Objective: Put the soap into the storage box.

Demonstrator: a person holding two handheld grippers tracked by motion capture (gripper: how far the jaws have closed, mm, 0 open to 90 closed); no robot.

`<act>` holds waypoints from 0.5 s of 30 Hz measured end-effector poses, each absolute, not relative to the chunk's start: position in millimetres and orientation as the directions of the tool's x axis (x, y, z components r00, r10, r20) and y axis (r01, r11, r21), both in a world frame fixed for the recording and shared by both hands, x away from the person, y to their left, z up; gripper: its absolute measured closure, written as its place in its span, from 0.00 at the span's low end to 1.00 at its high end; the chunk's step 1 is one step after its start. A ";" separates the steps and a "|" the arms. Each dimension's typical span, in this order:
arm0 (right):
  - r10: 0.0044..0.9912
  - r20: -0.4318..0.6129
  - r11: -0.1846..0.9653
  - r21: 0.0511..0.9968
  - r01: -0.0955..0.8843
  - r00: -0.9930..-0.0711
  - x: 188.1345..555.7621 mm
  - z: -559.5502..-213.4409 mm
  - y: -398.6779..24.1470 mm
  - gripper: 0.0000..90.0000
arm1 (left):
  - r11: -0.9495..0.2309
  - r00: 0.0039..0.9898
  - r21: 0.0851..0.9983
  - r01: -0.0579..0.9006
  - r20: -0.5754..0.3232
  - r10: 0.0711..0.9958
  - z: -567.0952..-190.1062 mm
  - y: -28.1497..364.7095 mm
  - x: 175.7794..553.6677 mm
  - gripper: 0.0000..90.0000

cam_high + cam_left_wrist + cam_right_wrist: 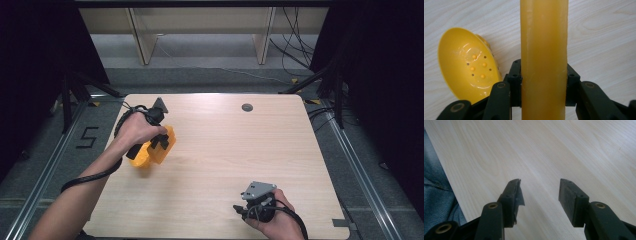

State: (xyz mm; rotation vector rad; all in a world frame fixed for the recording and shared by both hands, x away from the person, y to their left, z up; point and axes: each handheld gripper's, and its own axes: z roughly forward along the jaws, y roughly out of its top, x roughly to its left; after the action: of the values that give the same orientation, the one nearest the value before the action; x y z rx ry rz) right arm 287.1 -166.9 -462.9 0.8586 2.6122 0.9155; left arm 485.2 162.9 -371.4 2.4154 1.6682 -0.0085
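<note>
My left gripper (159, 142) is at the left of the table (225, 150), shut on a thick yellow bar (544, 37) that stands up between its jaws. In the high view the yellow piece (165, 146) sits under that hand, just above the wood. A yellow bowl-shaped part (466, 65) with small holes and bumps lies right beside the bar; whether they are joined I cannot tell. My right gripper (239, 210) rests near the front edge, jaws apart. In its own view the right gripper (540, 187) holds nothing over bare wood.
A round grey cable hole (247, 107) sits near the table's far edge. Wooden frame legs (142, 42) and loose cables (295, 50) stand on the floor behind. Blue denim (436, 185) of the person's leg shows past the near edge.
</note>
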 end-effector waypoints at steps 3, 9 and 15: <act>0.602 -0.032 0.631 0.632 0.450 -0.798 286.9 -462.8 -166.8 0.58 | -0.333 0.355 0.170 0.928 -0.118 0.928 -371.4 164.1 485.9 0.67; 0.605 -0.034 0.629 0.633 0.451 -0.796 287.2 -463.0 -167.0 0.58 | -0.321 0.341 0.167 0.932 -0.116 0.933 -372.0 166.7 487.4 0.67; 0.601 -0.036 0.633 0.632 0.448 -0.798 287.2 -463.3 -166.8 0.58 | -0.320 0.339 0.159 0.934 -0.112 0.934 -370.9 170.4 488.6 0.67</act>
State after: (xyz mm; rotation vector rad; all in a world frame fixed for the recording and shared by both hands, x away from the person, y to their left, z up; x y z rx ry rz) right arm 287.2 -166.8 -463.3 0.8546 2.6122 0.9131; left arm 488.6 170.4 -370.9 2.4049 1.7021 0.0008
